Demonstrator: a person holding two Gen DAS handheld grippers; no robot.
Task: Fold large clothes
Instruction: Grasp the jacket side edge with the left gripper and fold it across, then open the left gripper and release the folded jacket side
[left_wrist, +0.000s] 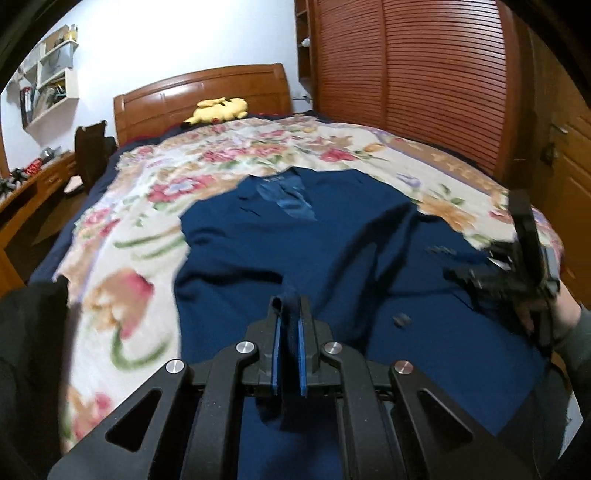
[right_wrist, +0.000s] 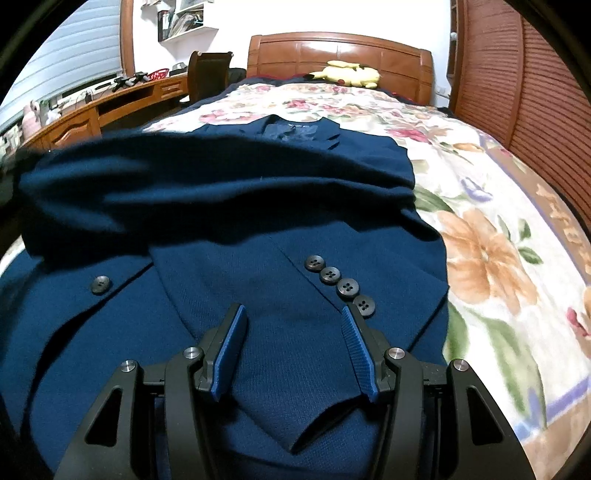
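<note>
Your left gripper (left_wrist: 290, 306) is pinching a fold of the navy jacket (left_wrist: 314, 251), blue pads pressed tight on the cloth, lifted edge running up between them. Your right gripper (right_wrist: 293, 314) is spread wide, nothing between the pads, hovering just over a sleeve cuff (right_wrist: 295, 369) with four dark buttons (right_wrist: 340, 286) beside its right finger. Jacket lies flat on the floral blanket (right_wrist: 487, 240), collar toward the headboard (left_wrist: 207, 92), one sleeve folded across the chest. Right gripper shows blurred at the jacket's right edge in the left view.
</note>
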